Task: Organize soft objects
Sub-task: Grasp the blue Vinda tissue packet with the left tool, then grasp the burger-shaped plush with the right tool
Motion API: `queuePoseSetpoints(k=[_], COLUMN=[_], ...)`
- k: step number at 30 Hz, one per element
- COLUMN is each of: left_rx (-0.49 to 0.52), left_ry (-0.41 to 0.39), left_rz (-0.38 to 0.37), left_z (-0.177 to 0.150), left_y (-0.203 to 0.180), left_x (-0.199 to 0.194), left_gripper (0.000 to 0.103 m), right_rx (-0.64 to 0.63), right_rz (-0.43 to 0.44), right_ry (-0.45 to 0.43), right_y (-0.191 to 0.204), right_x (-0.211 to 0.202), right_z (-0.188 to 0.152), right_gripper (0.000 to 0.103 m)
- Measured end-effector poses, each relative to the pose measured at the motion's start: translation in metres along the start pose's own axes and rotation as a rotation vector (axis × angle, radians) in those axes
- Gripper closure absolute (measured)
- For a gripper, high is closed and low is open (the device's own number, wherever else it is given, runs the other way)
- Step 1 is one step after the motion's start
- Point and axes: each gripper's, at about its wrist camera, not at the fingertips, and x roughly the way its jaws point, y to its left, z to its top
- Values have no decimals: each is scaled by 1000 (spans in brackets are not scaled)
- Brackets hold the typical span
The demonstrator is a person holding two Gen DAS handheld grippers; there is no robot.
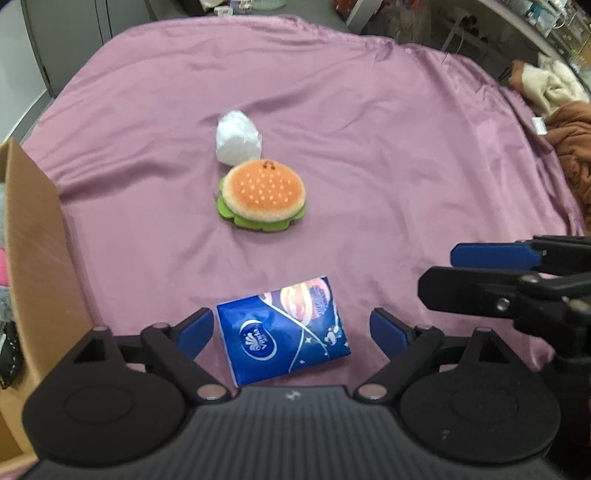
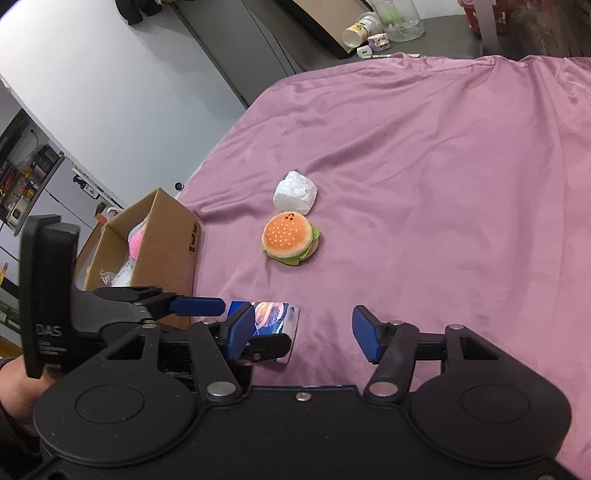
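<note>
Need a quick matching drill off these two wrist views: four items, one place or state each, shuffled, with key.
Items:
1. tissue pack
2. burger plush
3. white wrapped bundle
4. cardboard box

Places/states:
A. at the cloth's edge, holding a pink soft toy
B. directly behind the burger
C. between the open left gripper fingers
D. mid-cloth, green felt rim under an orange bun

Pairs: 1-C, 2-D, 3-B, 4-A

The place looked like a lab or workshop rather than a home. A table draped in a mauve cloth filled most of both frames. At the far left of the right wrist view stood shelves crowded with tools and parts. Grey cabinets and a cluttered counter with cups and a glass jar ran along the top.
</note>
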Motion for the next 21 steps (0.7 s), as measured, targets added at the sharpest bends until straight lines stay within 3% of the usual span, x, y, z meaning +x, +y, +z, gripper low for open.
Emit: queuePoseSetpoints(k=[3, 6, 8, 12, 21], left_rx=[-11, -30, -35, 6, -40], left_ry=[22, 34, 24, -31, -160], left_rz=[20, 56, 63, 98, 202], left_z=[2, 3, 4, 4, 20], left_y=[0, 3, 4, 2, 16], left_x=[9, 16, 14, -1, -31], left_gripper=[14, 27, 28, 28, 28], right_rx=[11, 9, 6, -16, -54], right_rz=[10, 9, 13, 19, 66], right_ry=[5, 7, 1, -31, -58], right_y=[-4, -7, -9, -11, -7], right_x=[4, 9, 13, 21, 46], right_z=[1, 2, 4, 12, 35], right_gripper=[45, 45, 45, 44, 42])
